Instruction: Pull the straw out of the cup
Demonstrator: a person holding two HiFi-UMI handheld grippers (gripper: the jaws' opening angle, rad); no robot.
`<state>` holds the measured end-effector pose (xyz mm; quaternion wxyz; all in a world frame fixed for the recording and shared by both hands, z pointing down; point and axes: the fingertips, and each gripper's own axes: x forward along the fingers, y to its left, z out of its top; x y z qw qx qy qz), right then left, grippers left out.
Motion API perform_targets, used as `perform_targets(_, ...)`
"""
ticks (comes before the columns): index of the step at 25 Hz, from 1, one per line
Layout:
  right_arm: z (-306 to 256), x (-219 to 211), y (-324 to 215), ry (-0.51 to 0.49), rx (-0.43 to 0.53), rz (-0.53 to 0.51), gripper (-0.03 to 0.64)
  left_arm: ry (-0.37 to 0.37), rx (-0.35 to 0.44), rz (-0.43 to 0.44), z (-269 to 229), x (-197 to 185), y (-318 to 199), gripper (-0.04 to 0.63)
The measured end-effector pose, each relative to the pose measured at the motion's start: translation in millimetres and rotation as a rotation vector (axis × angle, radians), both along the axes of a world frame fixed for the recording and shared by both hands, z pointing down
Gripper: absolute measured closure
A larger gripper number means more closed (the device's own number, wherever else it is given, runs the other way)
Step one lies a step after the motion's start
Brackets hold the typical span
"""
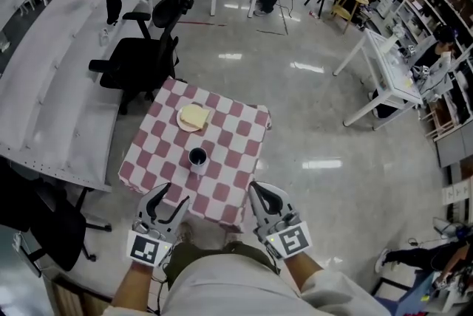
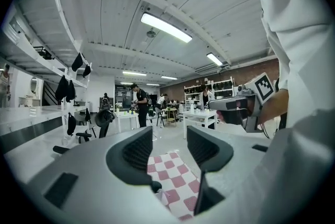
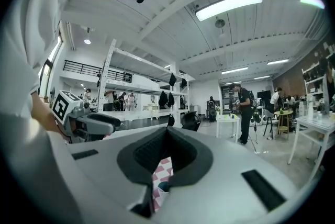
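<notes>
Cup [image 1: 197, 159] sits mid table [image 1: 236, 131] toward its near edge, straw too small to see; left gripper [image 1: 174, 194] gapes empty, right gripper [image 1: 256, 189] is closed on nothing; straw is probably light and crushable, so pinch softly near its top.

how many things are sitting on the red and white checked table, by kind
White cup with a dark inside: 1
Round pale plate: 1
Flat pale yellow piece lying on that plate: 1
Total: 3
</notes>
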<state>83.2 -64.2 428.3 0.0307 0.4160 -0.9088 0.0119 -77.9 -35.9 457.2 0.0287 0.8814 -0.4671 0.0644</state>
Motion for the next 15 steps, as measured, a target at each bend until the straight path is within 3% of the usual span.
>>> perform_targets(3,-1,3,0,-0.003,0.005,-0.003,0.614,0.006,0.002,0.013,1,4,1,0.330)
perform_targets(15,10,19,-1,0.006,-0.014,0.025,0.614,-0.034,-0.074,-0.002,47,2,-20,0.330)
